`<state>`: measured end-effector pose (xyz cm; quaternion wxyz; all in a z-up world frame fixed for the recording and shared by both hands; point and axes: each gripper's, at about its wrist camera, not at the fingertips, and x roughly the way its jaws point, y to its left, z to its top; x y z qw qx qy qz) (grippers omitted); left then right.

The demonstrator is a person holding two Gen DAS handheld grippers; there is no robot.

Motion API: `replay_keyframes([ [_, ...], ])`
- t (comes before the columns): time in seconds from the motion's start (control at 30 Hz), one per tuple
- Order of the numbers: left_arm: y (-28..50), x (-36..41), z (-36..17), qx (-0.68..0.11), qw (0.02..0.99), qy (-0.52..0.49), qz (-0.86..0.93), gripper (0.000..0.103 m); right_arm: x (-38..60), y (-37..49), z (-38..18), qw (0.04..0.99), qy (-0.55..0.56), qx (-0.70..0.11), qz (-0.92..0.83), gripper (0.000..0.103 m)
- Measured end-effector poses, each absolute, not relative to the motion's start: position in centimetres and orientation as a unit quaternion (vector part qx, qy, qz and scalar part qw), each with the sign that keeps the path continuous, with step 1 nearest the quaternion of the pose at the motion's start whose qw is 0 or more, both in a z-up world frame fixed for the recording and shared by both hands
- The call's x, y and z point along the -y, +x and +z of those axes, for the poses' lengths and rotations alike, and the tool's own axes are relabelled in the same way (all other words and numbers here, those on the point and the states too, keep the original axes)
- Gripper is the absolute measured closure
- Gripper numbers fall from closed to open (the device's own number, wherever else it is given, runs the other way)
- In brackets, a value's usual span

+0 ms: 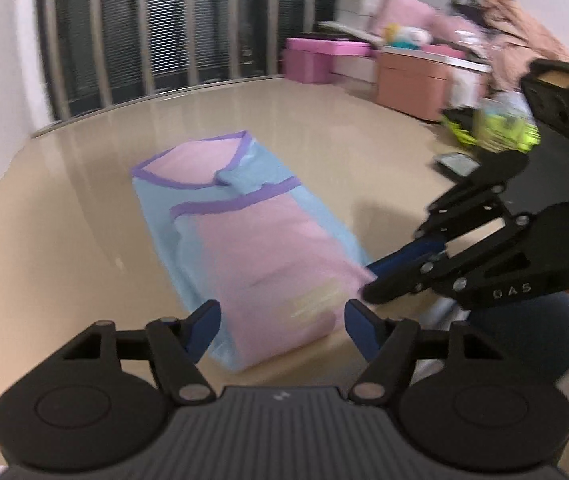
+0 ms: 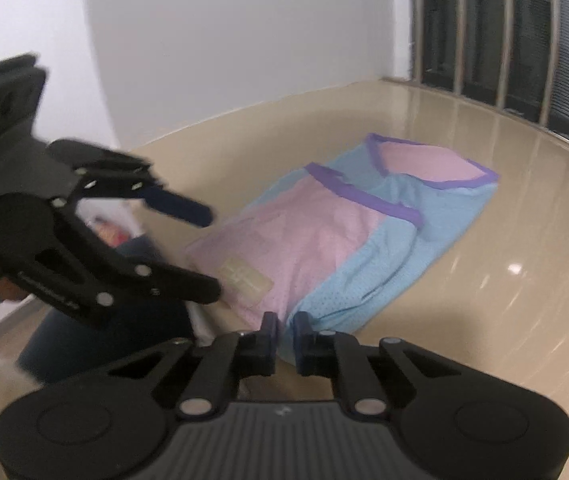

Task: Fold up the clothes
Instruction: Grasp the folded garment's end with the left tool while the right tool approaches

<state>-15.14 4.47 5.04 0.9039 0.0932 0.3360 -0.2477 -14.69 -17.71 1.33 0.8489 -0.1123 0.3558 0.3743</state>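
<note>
A folded pink-and-blue mesh jersey (image 1: 260, 248) with purple trim lies flat on the glossy beige surface (image 1: 64, 240), its purple-edged neck opening at the far end and a pale rectangular label on the pink panel near the close end. The left claw (image 1: 282, 330) hovers just short of the near edge of the jersey with its blue-padded fingers (image 1: 204, 326) spread wide, nothing between them. The right claw (image 2: 285, 334) sits at the jersey's near right corner, its fingers drawn almost together; the blue hem lies right at its tips, but I cannot tell whether cloth is actually pinched there. Beyond the surface stand a barred window (image 1: 156, 28), pink storage boxes (image 1: 316, 58), a salmon-coloured box (image 1: 412, 82) and a heap of clothes (image 1: 516, 28). A knee in dark jeans (image 1: 532, 336) shows close by.
</note>
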Motion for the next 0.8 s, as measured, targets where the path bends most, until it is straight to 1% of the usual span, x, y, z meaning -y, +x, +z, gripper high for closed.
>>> replay_keyframes([
  [0.03, -15.3, -4.6, 5.0, -0.338, 0.9, 0.091, -0.26, 0.033, 17.5, -15.2, 1.6, 0.844, -0.124, -0.355, 0.383, 0.088],
  [0.07, -15.3, -4.8, 4.8, -0.345, 0.895, 0.088, -0.269, 0.033, 17.5, -15.8, 1.8, 0.841, -0.138, -0.345, 0.393, 0.073],
  [0.1, -15.2, -5.0, 4.7, -0.352, 0.892, 0.087, -0.272, 0.033, 17.5, -16.3, 2.1, 0.84, -0.151, -0.327, 0.406, 0.046],
  [0.13, -15.2, -5.1, 4.5, -0.354, 0.89, 0.089, -0.272, 0.033, 17.6, -16.8, 2.4, 0.838, -0.164, -0.307, 0.419, 0.035],
  [0.17, -15.2, -5.3, 4.4, -0.356, 0.889, 0.092, -0.273, 0.033, 17.4, -17.1, 2.6, 0.838, -0.185, -0.285, 0.427, 0.026],
  [0.2, -15.1, -5.4, 4.5, -0.355, 0.889, 0.095, -0.275, 0.033, 17.2, -17.5, 2.7, 0.837, -0.207, -0.261, 0.433, 0.026],
  [0.23, -15.1, -5.5, 4.6, -0.353, 0.888, 0.098, -0.279, 0.033, 16.7, -17.6, 2.6, 0.83, -0.236, -0.252, 0.437, 0.026],
  [0.27, -15.2, -5.6, 4.7, -0.35, 0.885, 0.101, -0.289, 0.033, 16.2, -17.6, 2.4, 0.823, -0.264, -0.243, 0.441, 0.029],
  [0.3, -15.3, -5.6, 4.8, -0.343, 0.884, 0.103, -0.3, 0.032, 15.6, -17.5, 1.9, 0.813, -0.296, -0.237, 0.442, 0.035],
  [0.33, -15.3, -5.7, 4.8, -0.337, 0.883, 0.107, -0.309, 0.03, 15.1, -17.4, 1.3, 0.802, -0.328, -0.231, 0.443, 0.039],
  [0.37, -15.3, -5.7, 4.8, -0.333, 0.882, 0.116, -0.312, 0.03, 14.5, -17.3, 0.8, 0.791, -0.352, -0.227, 0.446, 0.049],
  [0.4, -15.3, -5.7, 4.7, -0.329, 0.882, 0.125, -0.314, 0.03, 14.1, -17.2, 0.3, 0.782, -0.37, -0.225, 0.447, 0.057],
  [0.43, -15.3, -5.8, 4.6, -0.325, 0.881, 0.134, -0.317, 0.03, 13.8, -17.2, -0.2, 0.778, -0.382, -0.224, 0.445, 0.061],
  [0.47, -15.3, -5.8, 4.6, -0.32, 0.88, 0.143, -0.319, 0.03, 13.7, -17.0, -0.4, 0.778, -0.39, -0.222, 0.441, 0.07],
  [0.53, -15.4, -5.8, 4.4, -0.311, 0.878, 0.163, -0.324, 0.03, 13.9, -16.8, -0.1, 0.778, -0.378, -0.229, 0.446, 0.076],
  [0.6, -16.1, -5.2, 4.0, -0.288, 0.875, 0.211, -0.327, 0.031, 14.1, -16.7, 0.3, 0.78, -0.361, -0.239, 0.452, 0.091],
  [0.63, -16.5, -4.9, 3.8, -0.274, 0.872, 0.235, -0.331, 0.032, 14.3, -16.7, 0.6, 0.781, -0.349, -0.245, 0.456, 0.093],
  [0.67, -16.9, -4.6, 3.5, -0.264, 0.868, 0.255, -0.334, 0.034, 14.5, -16.8, 0.8, 0.78, -0.344, -0.25, 0.459, 0.093],
  [0.7, -17.1, -4.4, 3.1, -0.26, 0.864, 0.27, -0.337, 0.037, 14.8, -16.9, 0.9, 0.779, -0.337, -0.255, 0.463, 0.094],
  [0.73, -17.3, -4.2, 2.8, -0.256, 0.859, 0.285, -0.339, 0.045, 15.2, -16.8, 1.0, 0.78, -0.328, -0.26, 0.466, 0.094],
  [0.77, -17.5, -4.0, 2.5, -0.252, 0.855, 0.299, -0.341, 0.057, 15.6, -16.7, 1.1, 0.781, -0.317, -0.266, 0.467, 0.094],
  [0.8, -17.6, -3.8, 2.2, -0.25, 0.85, 0.312, -0.342, 0.066, 15.9, -16.6, 1.3, 0.782, -0.307, -0.273, 0.469, 0.094],
])
